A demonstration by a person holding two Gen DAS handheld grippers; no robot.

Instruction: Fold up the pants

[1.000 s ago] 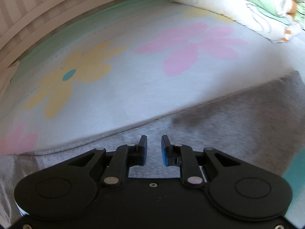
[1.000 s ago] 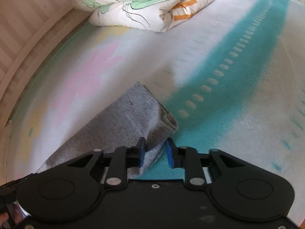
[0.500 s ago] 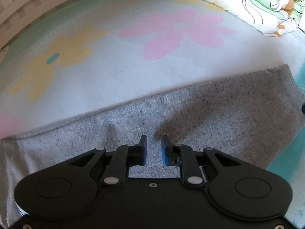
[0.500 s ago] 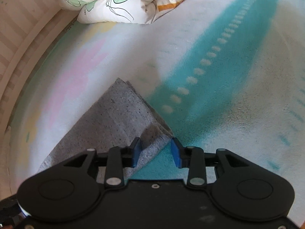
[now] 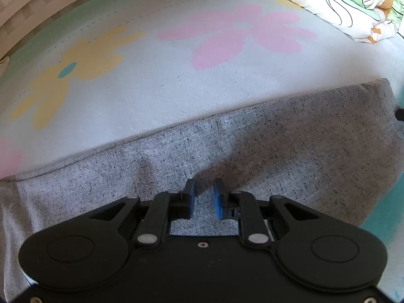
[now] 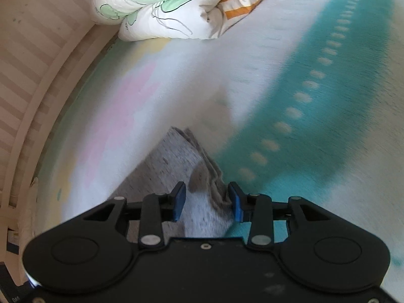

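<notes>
grey speckled pants [image 5: 252, 156] lie flat on a flower-print blanket [image 5: 151, 88], folded into a long band. in the left wrist view the band runs from the lower left corner to the right edge, its far long edge straight against the white ground.

left gripper [image 5: 204, 197] hangs over the middle of the band. jaws stand narrow, a small gap between the blue pads [image 5: 190, 198], nothing pinched; cloth shows only below and beyond them. its shadow falls on the fabric just ahead.

right gripper [image 6: 207, 200] sits at the band's short end, where stacked layers [image 6: 214, 176] meet the teal stripe [image 6: 328, 101]. jaws are opening; the layered edge lies between the pads, right pad close to it, left pad clear of the cloth.

a rolled quilt [image 6: 176, 7] rests at the blanket's far edge, by a striped wall [image 6: 38, 50]. right view is blurred.
</notes>
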